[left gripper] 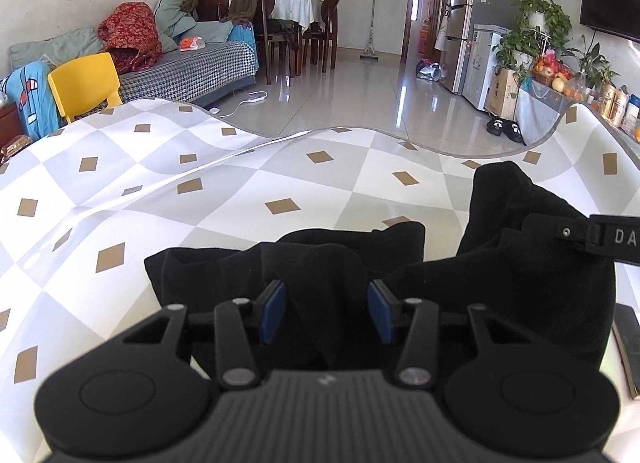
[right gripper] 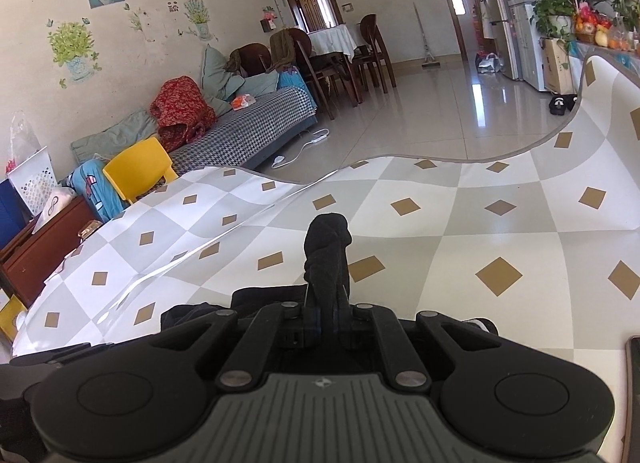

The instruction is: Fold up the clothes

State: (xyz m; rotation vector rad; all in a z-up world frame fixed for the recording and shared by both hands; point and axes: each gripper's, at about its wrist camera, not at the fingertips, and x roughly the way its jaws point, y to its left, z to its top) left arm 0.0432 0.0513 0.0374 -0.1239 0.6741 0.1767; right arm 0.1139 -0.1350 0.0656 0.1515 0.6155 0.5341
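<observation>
A black garment [left gripper: 320, 263] lies bunched on the checked worktop [left gripper: 240, 183]. The left hand-held gripper [left gripper: 327, 313] stands spread over its folds, while the right hand-held gripper [right gripper: 327, 321] pinches a raised twist of the same cloth.

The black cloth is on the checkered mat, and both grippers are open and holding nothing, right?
Not quite. The right wrist view shows the right gripper shut on the black cloth. Only the left gripper is open, its pads either side of the cloth on the checkered mat.
</observation>
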